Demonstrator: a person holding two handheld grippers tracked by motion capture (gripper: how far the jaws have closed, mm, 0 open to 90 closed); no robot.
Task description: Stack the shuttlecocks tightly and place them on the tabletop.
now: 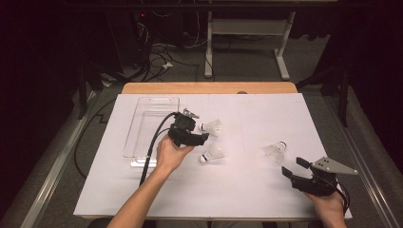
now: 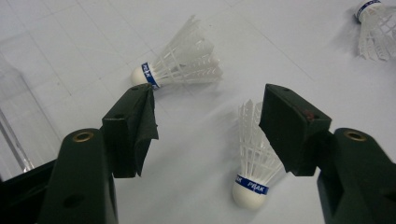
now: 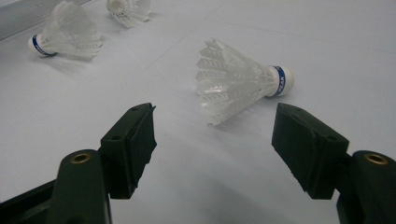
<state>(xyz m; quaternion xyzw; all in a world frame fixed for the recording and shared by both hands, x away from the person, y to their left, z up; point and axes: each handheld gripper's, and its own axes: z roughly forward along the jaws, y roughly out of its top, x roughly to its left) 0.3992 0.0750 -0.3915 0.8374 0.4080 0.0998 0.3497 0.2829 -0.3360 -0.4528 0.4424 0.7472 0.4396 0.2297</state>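
From above, a person is leaning both forearms over a white sheet-covered surface (image 1: pixel 247 190) with a wooden edge at the far side. The left claw (image 1: pixel 202 137), black and blocky with a thick cable trailing off it, is hovering near the middle, just beside two white shuttlecocks: the far shuttlecock (image 1: pixel 211 126) and the near shuttlecock (image 1: pixel 212 154). A clear plastic tray (image 1: pixel 142 123), flat and rectangular, is lying to the left of that hand. The right claw (image 1: pixel 291 168), topped by a grey three-cornered plate, is sitting low at the near right corner, with a third shuttlecock (image 1: pixel 277 151) lying just ahead of it.

In the left gripper view, the left claw (image 2: pixel 205 126) is standing released, its matte black jaws spread wide. The near shuttlecock (image 2: pixel 254 158) is lying between them, closer to the right jaw, its round white cork and blue band pointing towards the camera and its ribbed plastic skirt partly behind that jaw; whether the jaw is touching it is hard to say. The far shuttlecock (image 2: pixel 182 63) is lying on its side beyond the left jaw.

In the right gripper view, the right claw (image 3: pixel 212 133) is also gaping open, holding nothing. The third shuttlecock (image 3: pixel 238 84) is lying on its side ahead, apart from both jaws, lattice skirt flaring left and cork to the right.
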